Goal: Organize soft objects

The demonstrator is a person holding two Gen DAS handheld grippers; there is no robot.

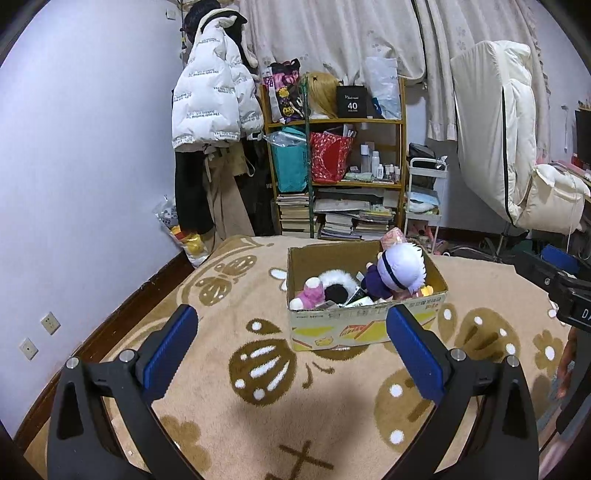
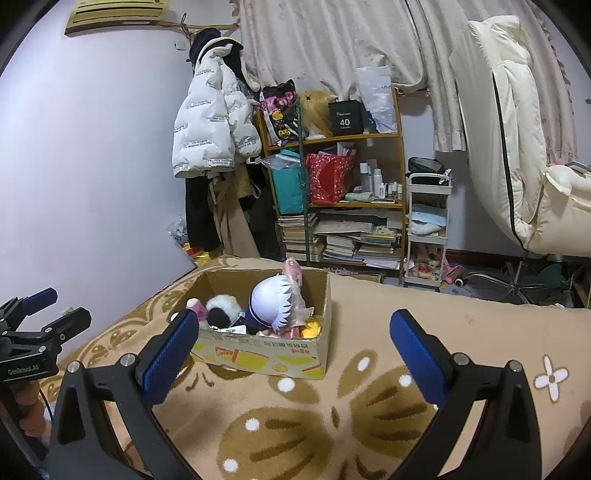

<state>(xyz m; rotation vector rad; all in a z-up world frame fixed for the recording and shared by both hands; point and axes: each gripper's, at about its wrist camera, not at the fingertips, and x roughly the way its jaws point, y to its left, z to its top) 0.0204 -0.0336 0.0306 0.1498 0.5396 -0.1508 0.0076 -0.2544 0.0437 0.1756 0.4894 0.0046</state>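
Blue pads line the fingers of both grippers, and both pairs of fingers stand wide apart with nothing between them. The left gripper hangs over a beige blanket with brown butterfly and flower patterns, and the right gripper hangs over the same blanket more to the right side. In the right wrist view, the left gripper is visible at the left edge, with a hand around its handle.

Just beyond the fingertips, a cardboard box sits on the blanket, open at the top, with yellow and red print on its front wall. The soft objects are inside it. A plush doll with white hair and a dark purple body leans in the right part of the box. A white fluffy toy with a black centre lies in the middle, and a small pink and white plush is beside it at the left. Something yellow shows at the right corner, but I cannot tell what it is.

Farther back, a wooden shelf holds stacked books, bags and small bottles. A white puffer jacket hangs to its left against the wall, a white trolley stands to its right, and pale curtains hang behind.
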